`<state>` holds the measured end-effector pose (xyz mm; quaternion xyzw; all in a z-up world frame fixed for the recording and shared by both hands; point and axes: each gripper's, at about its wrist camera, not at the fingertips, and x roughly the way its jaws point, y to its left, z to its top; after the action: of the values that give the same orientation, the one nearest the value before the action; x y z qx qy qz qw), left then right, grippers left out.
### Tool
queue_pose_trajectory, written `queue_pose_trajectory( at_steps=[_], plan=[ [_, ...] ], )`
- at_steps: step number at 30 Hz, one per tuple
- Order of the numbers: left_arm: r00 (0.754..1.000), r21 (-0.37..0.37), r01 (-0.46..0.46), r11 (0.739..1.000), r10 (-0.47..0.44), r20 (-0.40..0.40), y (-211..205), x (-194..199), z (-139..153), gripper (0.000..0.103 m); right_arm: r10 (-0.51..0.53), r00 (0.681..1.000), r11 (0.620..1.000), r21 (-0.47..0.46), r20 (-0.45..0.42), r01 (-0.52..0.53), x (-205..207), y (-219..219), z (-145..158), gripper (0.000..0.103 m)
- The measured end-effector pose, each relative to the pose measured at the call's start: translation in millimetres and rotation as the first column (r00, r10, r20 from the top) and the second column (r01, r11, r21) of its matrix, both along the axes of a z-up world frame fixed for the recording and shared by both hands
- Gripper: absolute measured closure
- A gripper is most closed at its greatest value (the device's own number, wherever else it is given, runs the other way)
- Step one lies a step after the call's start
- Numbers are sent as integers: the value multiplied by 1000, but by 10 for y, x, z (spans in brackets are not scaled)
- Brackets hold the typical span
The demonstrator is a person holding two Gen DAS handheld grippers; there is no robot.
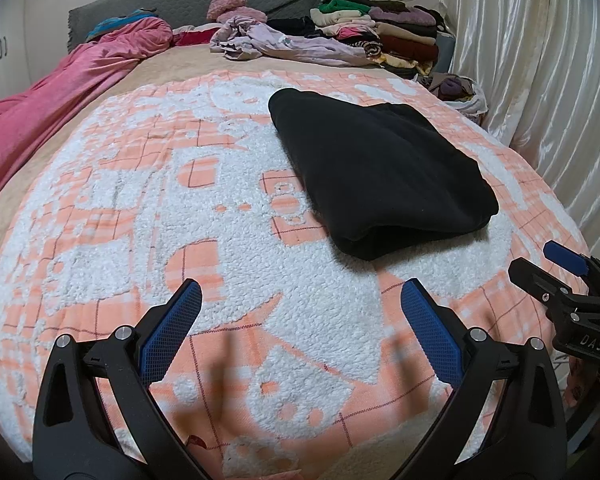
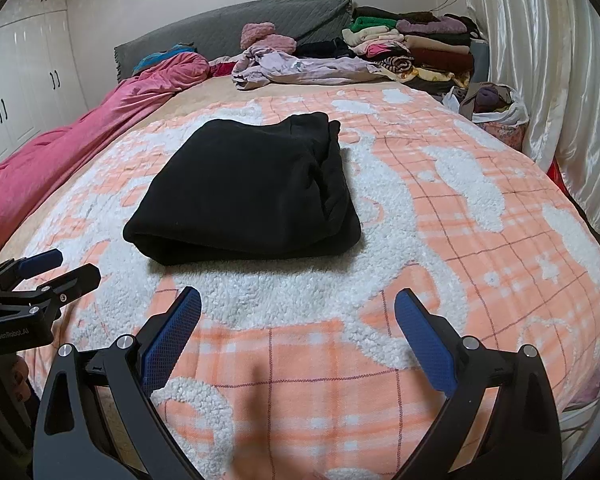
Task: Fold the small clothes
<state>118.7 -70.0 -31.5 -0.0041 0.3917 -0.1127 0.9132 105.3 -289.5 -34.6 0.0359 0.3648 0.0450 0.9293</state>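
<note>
A black fleece garment [image 1: 376,172] lies folded into a thick rectangle on the pink-and-white blanket [image 1: 140,208]. It also shows in the right wrist view [image 2: 248,192]. My left gripper [image 1: 300,300] is open and empty, hovering above the blanket short of the garment's near edge. My right gripper [image 2: 298,308] is open and empty, also short of the garment's near fold. Each gripper shows in the other's view, the right one [image 1: 556,268] at the right edge and the left one [image 2: 60,268] at the left edge.
A pink duvet [image 1: 52,96] lies along the left side. A loose lilac garment [image 1: 288,46] and a stack of folded clothes [image 1: 384,36] sit by the grey headboard [image 1: 188,4]. A bag of clothes [image 2: 496,104] stands by the white curtain [image 1: 540,60]. White wardrobes [image 2: 20,72] stand left.
</note>
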Motion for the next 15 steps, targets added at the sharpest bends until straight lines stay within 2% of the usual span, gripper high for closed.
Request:
queue_pose_trajectory(
  at_steps=[15],
  plan=[
    [1000,-2,-1,1000,1,0,9,3,-1,10,-1,1000,1000,-1,-2,1,-4,8,-2,6]
  ],
)
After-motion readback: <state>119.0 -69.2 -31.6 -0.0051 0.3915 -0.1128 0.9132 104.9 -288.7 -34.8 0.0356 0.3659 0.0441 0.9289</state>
